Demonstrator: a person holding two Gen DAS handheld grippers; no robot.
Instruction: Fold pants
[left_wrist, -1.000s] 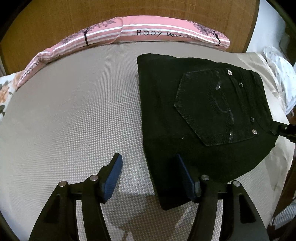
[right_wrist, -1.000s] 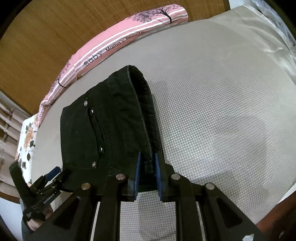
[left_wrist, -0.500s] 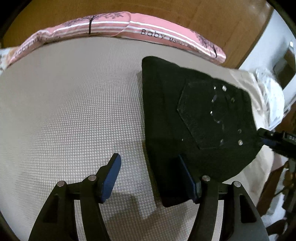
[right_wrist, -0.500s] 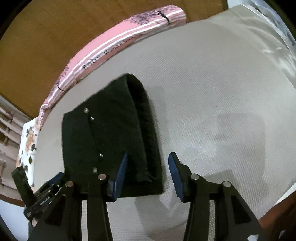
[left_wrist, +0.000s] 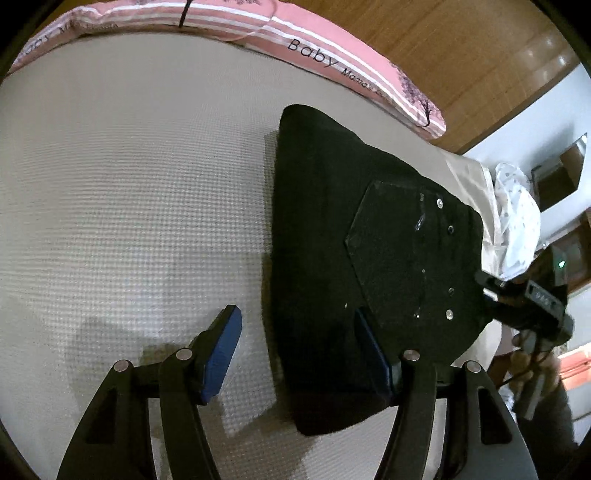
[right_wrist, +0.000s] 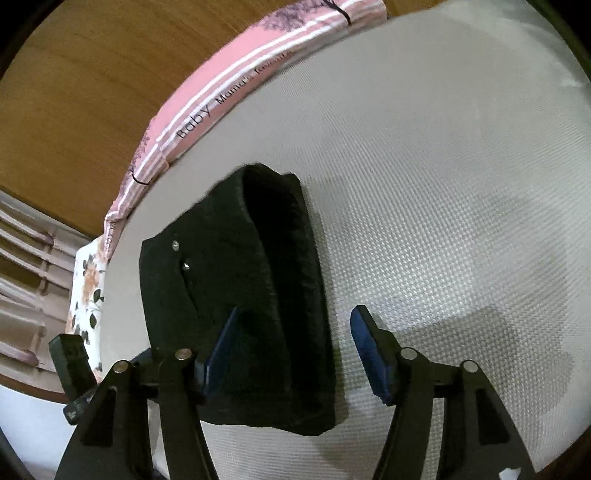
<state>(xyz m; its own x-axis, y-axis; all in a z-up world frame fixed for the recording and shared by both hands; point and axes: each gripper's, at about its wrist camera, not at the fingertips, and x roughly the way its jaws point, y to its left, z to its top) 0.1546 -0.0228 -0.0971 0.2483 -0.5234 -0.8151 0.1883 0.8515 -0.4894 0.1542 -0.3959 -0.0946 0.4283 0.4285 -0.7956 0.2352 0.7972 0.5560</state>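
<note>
Matt black denim pants (left_wrist: 354, 266), metal rivets, waffle-textured bedcover (left_wrist: 129, 192), seemingly glossy wooden headboard (right_wrist: 92, 92)

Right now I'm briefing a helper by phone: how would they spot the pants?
On the pale textured bedspread, below the pink striped "Baby" pillow, lies a compact folded bundle, the pants. It is the only black item, with silver rivets on its back pocket.
</note>
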